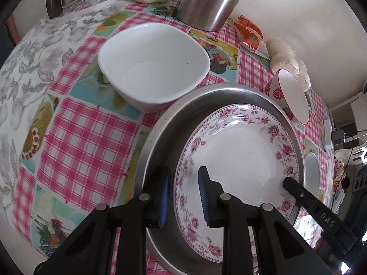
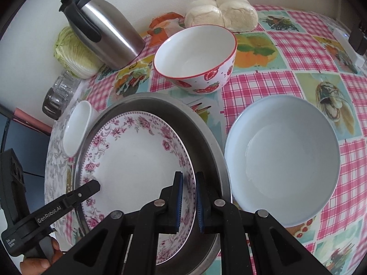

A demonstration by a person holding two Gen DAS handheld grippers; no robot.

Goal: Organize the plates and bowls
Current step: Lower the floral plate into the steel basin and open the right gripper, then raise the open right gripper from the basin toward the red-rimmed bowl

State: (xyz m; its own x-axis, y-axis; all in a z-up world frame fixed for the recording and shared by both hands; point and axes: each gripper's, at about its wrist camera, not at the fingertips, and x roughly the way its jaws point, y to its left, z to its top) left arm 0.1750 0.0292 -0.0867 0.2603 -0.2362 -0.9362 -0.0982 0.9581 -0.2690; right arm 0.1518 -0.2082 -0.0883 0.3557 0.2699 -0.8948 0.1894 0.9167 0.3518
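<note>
Plate (image 1: 238,160) in tray (image 1: 160,133): stiff, glossy, fragile, grab by rim; left gripper (image 1: 183,197) jaws slightly apart astride rim, right gripper (image 2: 188,202) pinches opposite rim

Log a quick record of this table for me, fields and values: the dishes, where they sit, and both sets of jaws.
floral plate: lying inside metal tray
left gripper: jaws open, straddling plate's rim
right gripper: jaws shut on plate's opposite rim
white square bowl: beside tray, empty
strawberry bowl: beside tray, empty
blue bowl: beside tray, empty
</note>
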